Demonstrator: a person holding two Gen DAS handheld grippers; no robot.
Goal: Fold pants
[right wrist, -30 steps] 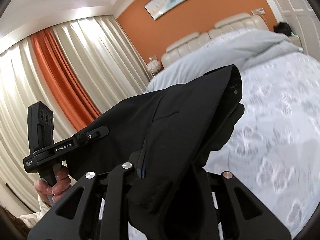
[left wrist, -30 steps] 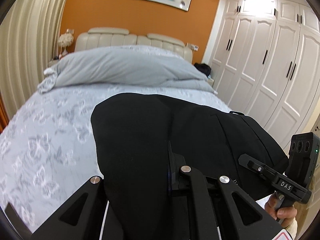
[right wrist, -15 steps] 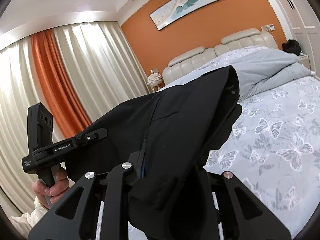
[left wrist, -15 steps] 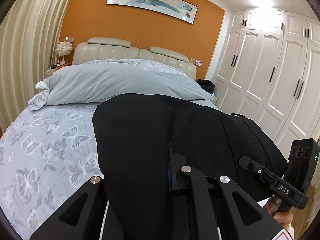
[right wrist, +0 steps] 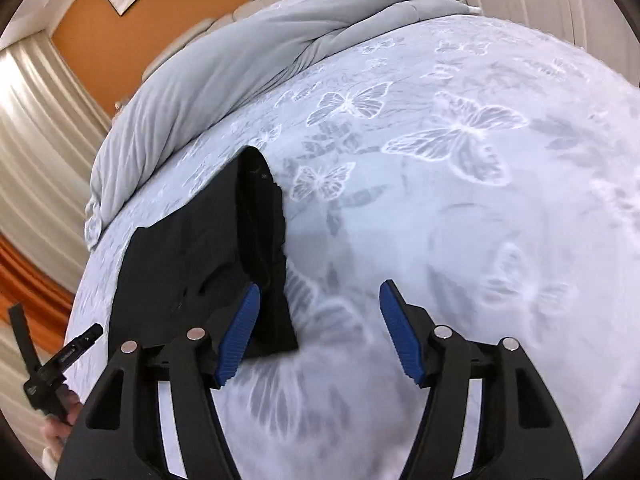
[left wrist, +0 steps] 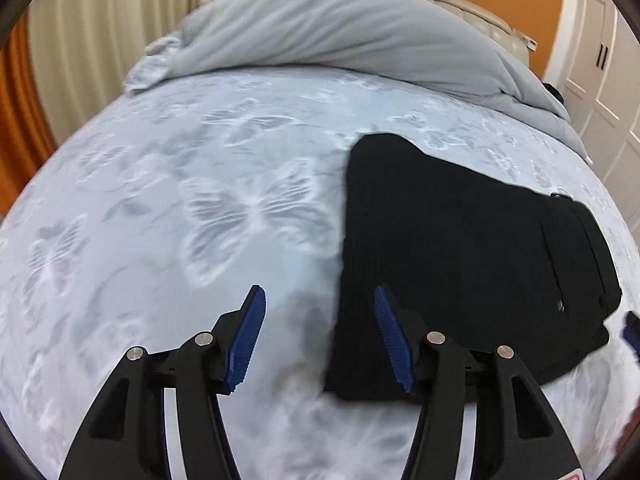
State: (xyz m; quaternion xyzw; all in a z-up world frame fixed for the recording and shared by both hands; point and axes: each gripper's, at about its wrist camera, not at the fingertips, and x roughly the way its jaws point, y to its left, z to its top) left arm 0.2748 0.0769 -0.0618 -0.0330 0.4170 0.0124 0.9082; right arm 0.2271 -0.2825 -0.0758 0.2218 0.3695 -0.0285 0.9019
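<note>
Room: a bedroom with an orange wall, pale curtains and white wardrobe doors; a bed (left wrist: 168,208) under a light sheet printed with butterflies, and a grey duvet (left wrist: 340,36) bunched at the head end.

Left wrist view, jaws: the left gripper (left wrist: 318,322) has its blue pads spread apart; they have just been opening, and nothing is pinched between them now.

Left wrist view, pants: the black pants (left wrist: 460,248) lie as a compact folded bundle on the sheet, ahead of and beside the right-hand pad. Their near left edge reaches into the gap between the jaws, lying on the sheet below, not gripped.

Right wrist view, jaws: the right gripper (right wrist: 320,326) is likewise spread, its jaws just opened, with only sheet between the pads.

Right wrist view, pants: the same bundle (right wrist: 192,256) lies ahead of the left-hand pad, its layered edge running away from the jaws toward the duvet. The other handheld tool and a hand show at the lower left edge.

Progress: the bundle rests flat and released on the bed, so the folding appears essentially done. What may remain is smoothing or squaring the edges; that is a judgement.
</note>
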